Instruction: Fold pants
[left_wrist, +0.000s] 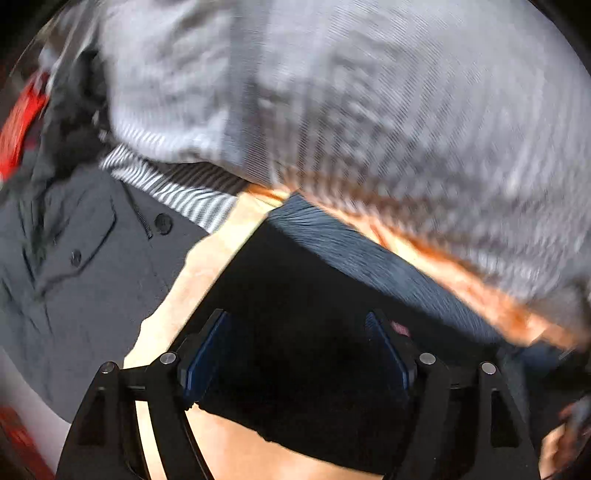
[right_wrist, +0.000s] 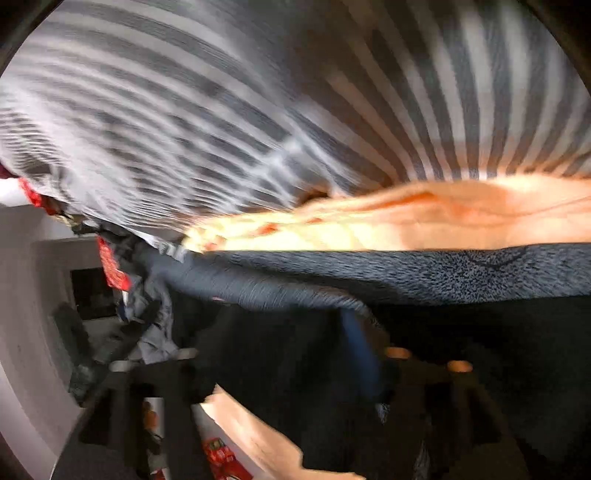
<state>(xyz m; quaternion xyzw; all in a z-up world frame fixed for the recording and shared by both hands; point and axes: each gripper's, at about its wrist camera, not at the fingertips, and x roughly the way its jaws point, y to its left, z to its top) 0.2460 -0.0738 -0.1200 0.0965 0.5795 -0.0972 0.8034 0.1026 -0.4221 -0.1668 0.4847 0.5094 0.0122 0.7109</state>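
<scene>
Dark heathered blue-black pants (left_wrist: 325, 280) lie on a wooden table (left_wrist: 207, 266). My left gripper (left_wrist: 297, 350) is open, its blue-padded fingers (left_wrist: 205, 354) spread either side of the dark cloth below them. In the right wrist view the pants (right_wrist: 461, 273) fill the lower half, and a blue pad (right_wrist: 360, 350) shows against the dark cloth. The right gripper (right_wrist: 295, 369) is blurred and mostly hidden; whether it grips the cloth I cannot tell.
A striped grey-and-white garment (left_wrist: 369, 92) lies beyond the pants, large and blurred in the right wrist view (right_wrist: 221, 110). Grey buttoned trousers (left_wrist: 81, 258) lie at left. Red items (left_wrist: 18, 122) sit at the far left. The wooden table edge (right_wrist: 251, 432) shows lower left.
</scene>
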